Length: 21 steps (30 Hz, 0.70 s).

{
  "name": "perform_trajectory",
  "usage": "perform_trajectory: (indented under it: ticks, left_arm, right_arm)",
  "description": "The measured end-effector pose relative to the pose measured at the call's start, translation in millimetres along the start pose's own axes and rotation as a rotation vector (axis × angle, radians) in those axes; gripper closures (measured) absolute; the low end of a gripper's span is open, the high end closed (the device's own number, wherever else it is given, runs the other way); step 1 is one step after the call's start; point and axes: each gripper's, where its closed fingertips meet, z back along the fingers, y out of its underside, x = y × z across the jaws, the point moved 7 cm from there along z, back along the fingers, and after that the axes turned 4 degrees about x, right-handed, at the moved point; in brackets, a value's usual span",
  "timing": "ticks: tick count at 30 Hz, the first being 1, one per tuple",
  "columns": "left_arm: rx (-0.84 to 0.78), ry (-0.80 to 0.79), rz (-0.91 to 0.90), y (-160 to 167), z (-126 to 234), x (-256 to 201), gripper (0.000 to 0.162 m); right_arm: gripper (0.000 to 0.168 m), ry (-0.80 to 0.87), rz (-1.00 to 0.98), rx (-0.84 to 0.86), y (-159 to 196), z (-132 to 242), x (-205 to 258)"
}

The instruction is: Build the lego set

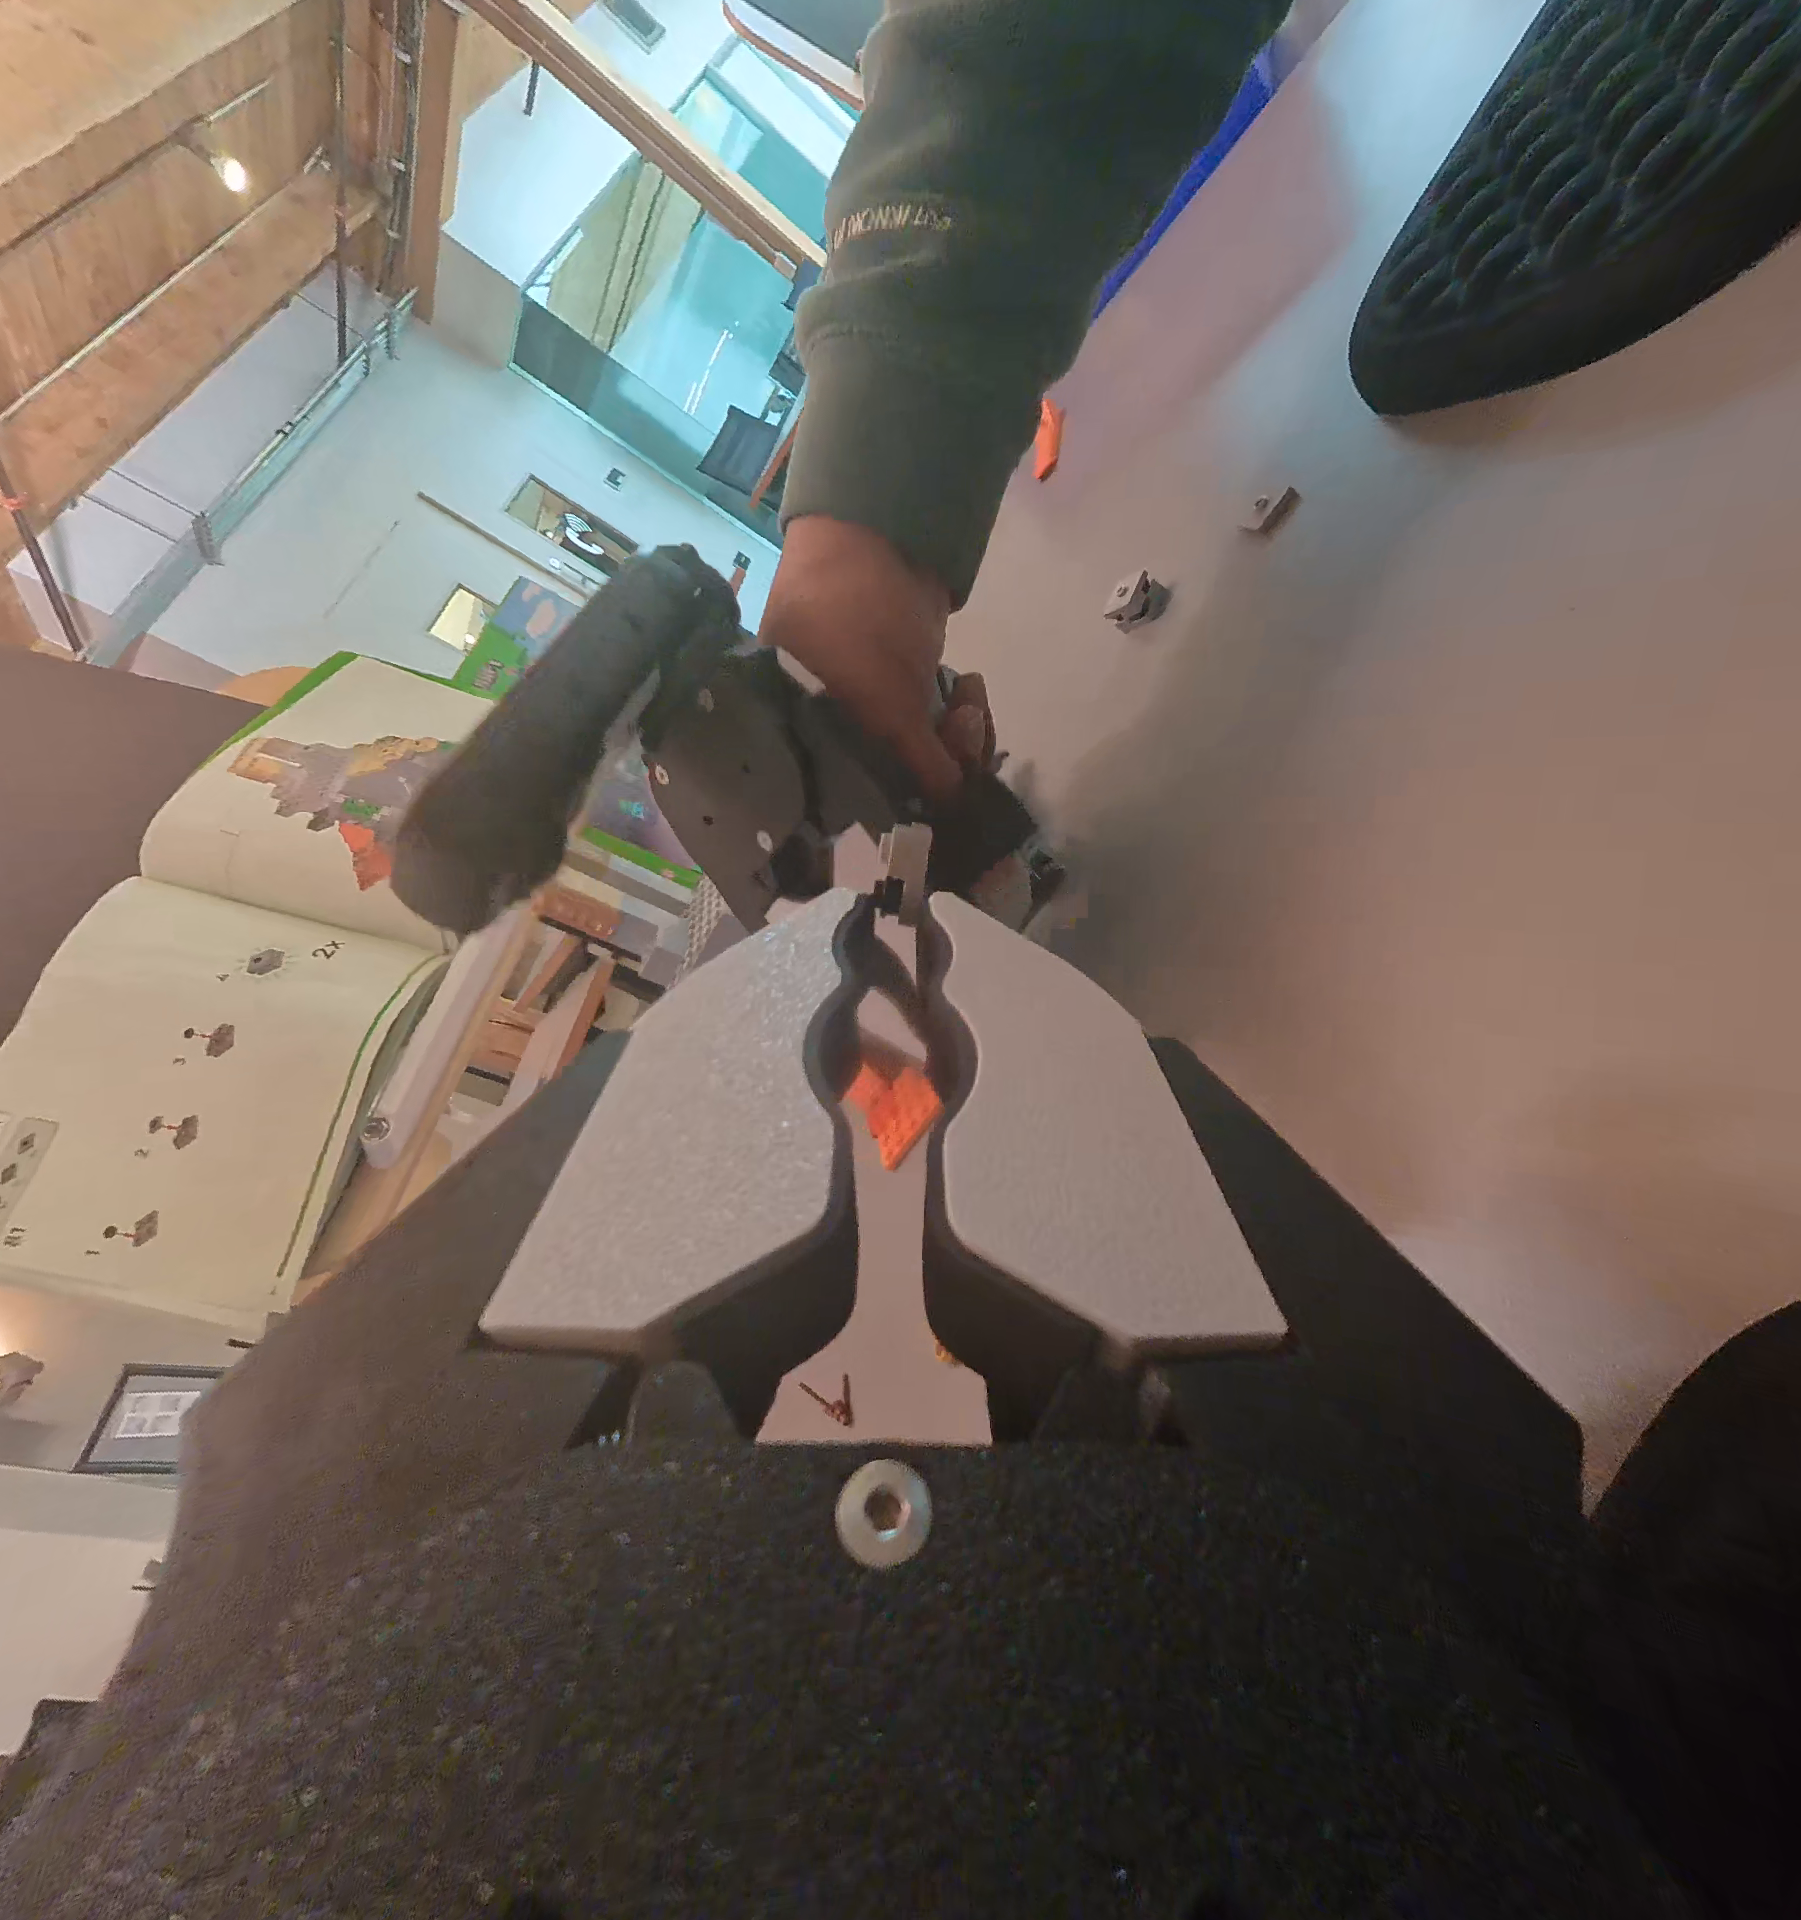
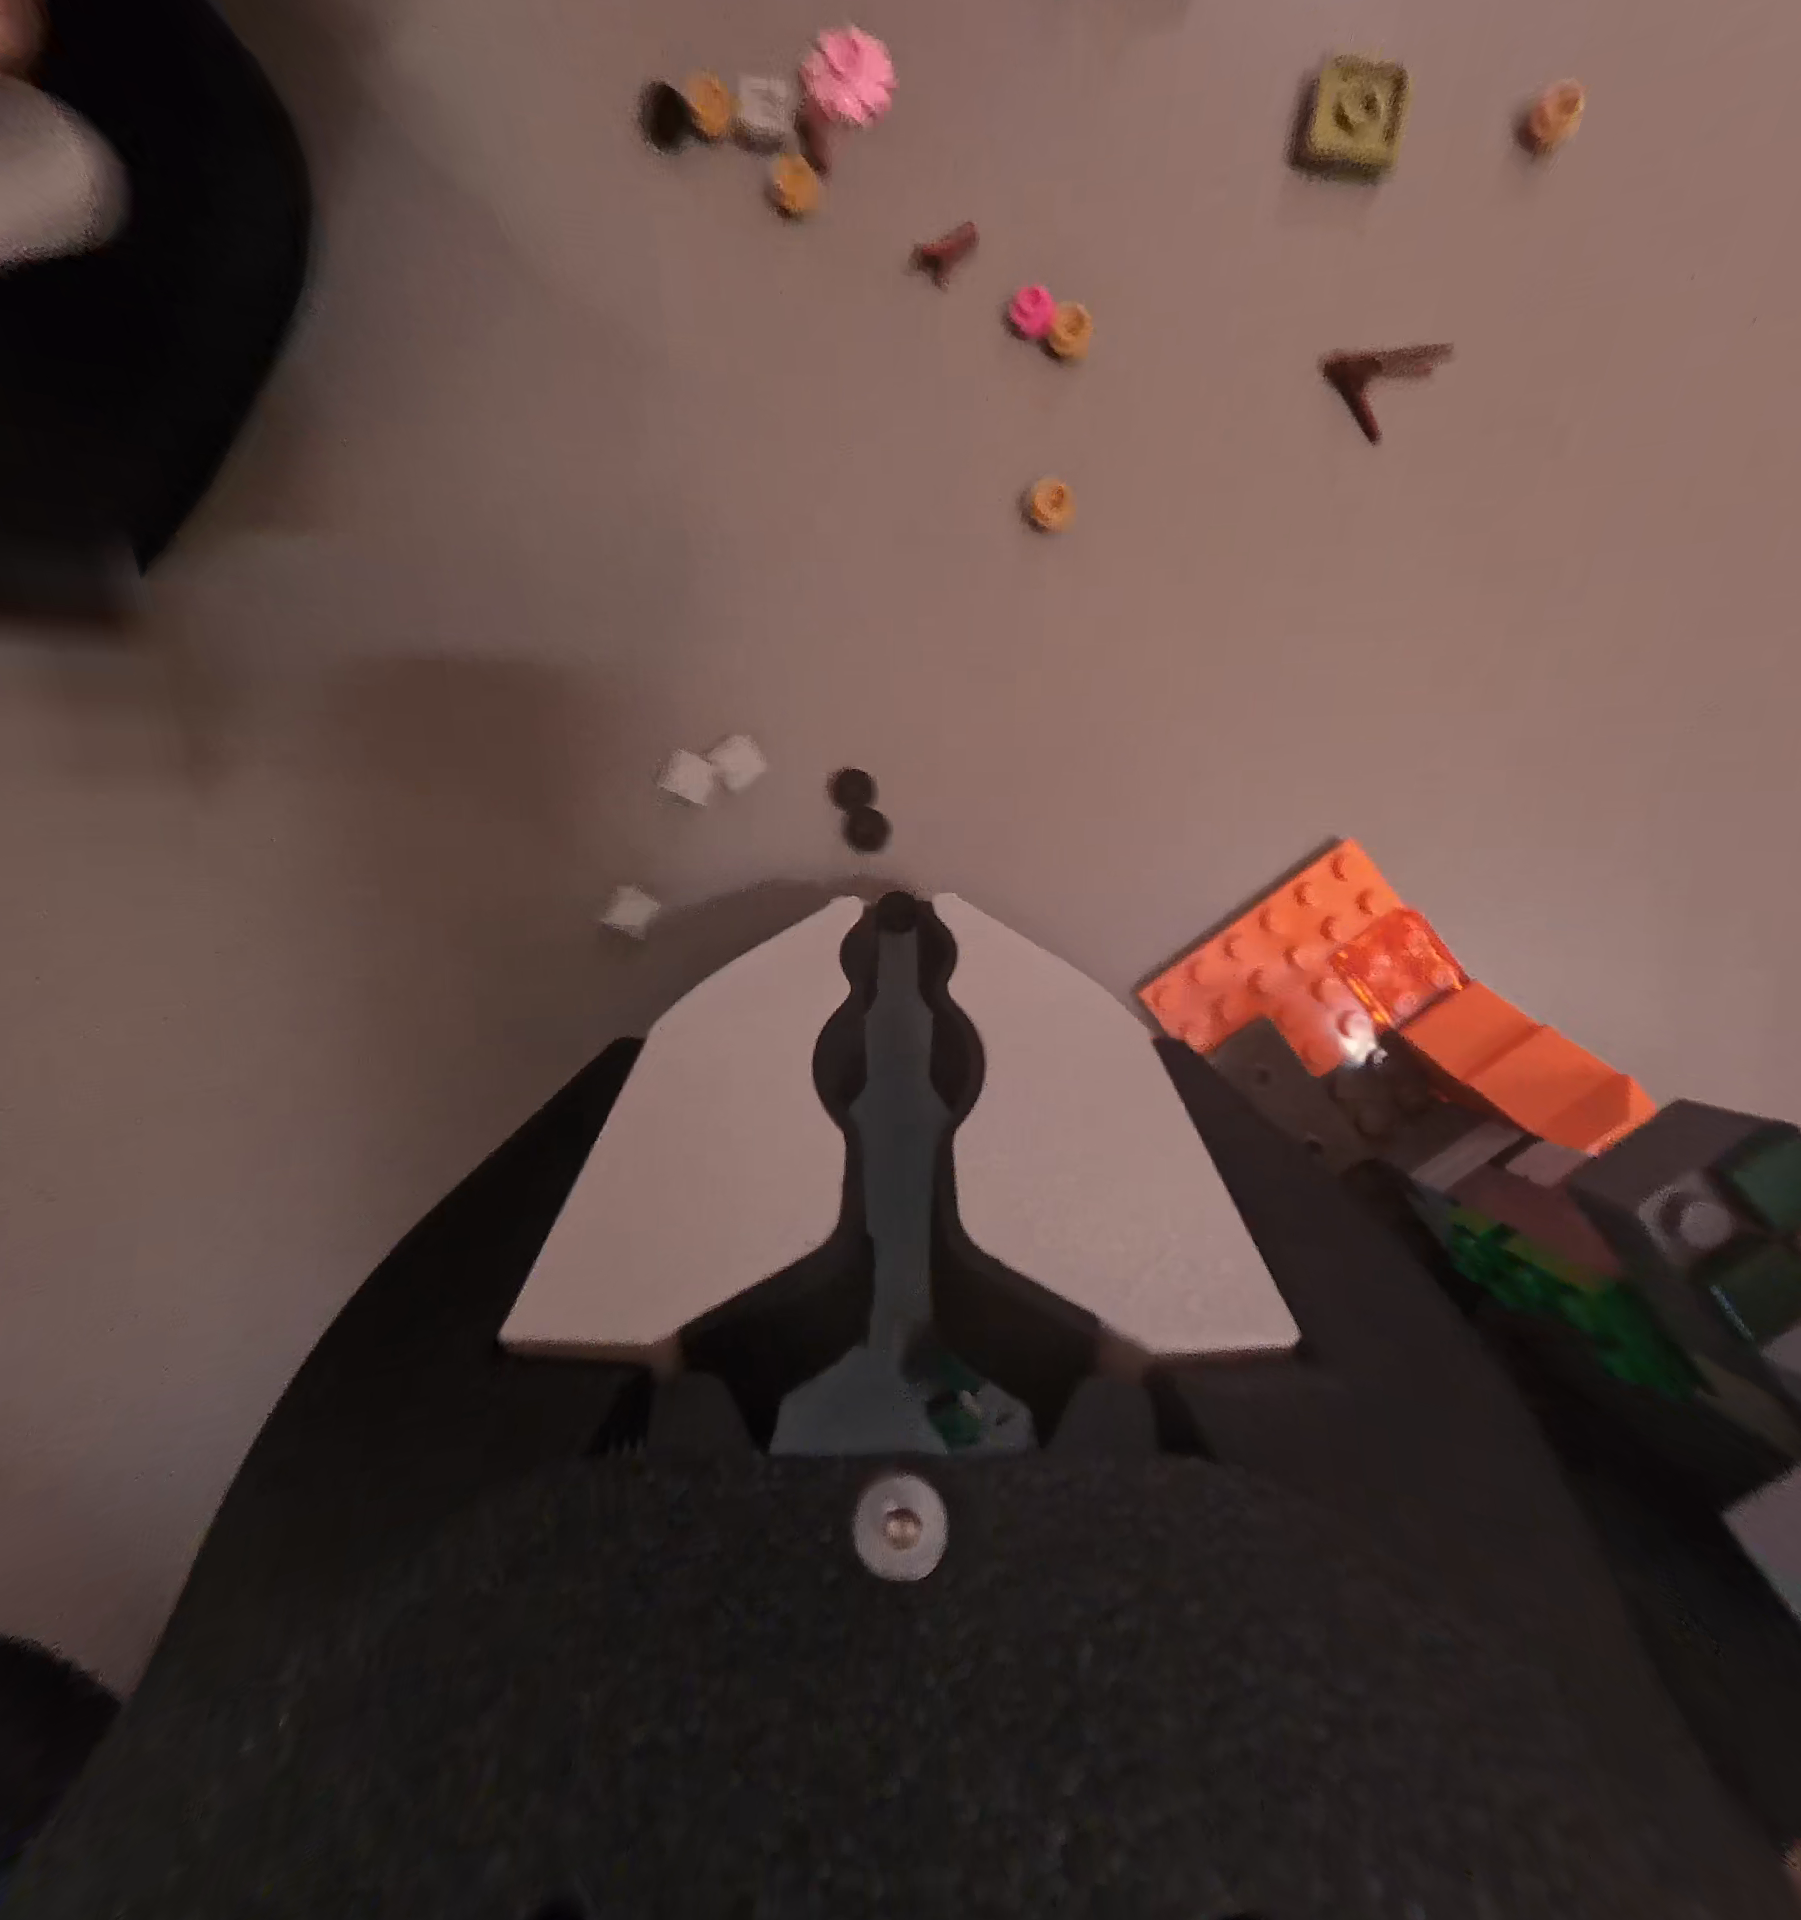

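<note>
Table [image 2: 408, 727], pale grey, matt and flat: small parts should sit steady on it. Partial build [image 2: 1498, 1122] of orange plates and grey-green bricks, beside right gripper [image 2: 897, 906]; rigid, light, likely to shed pieces, so best held by its base. Black round stud [image 2: 897, 912], tiny and slick, pinched at that gripper's closed tips, above the build. Left gripper [image 1: 891, 914] nearly closed; whether it holds anything, cannot tell. Instruction booklet [image 1: 200, 1018] open behind.

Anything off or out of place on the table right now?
Nothing broken or spilled that I can see. Loose pieces lie scattered on the table, as expected mid-build. The right gripper pinches a small black round piece; the left gripper is closed on a small grey-and-black piece. Right view is motion-blurred.
</note>
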Motion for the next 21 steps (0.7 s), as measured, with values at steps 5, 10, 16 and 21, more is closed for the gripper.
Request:
perform_trajectory:
  ticks: [5,10,16,21]
  left_arm:
    - [-0.016,-0.008,-0.027,-5.0,-0.3,-2.7,0.155]
    - [-0.039,-0.027,-0.068,-12.4,0.2,-5.0,0.155]
    - [-0.061,-0.058,-0.123,-22.5,2.6,-6.4,0.155]
    - [-0.077,-0.068,-0.144,-28.7,4.1,-7.6,0.155]
  right_arm:
    - [0.162,-0.142,0.206,-0.139,-17.9,56.8,41.2]
    - [0.162,-0.23,0.314,-0.15,-32.3,87.7,74.3]
    - [0.162,-0.234,0.344,-0.116,-39.5,93.5,85.8]
    - [0.161,-0.224,0.372,-0.073,-43.3,94.7,93.7]
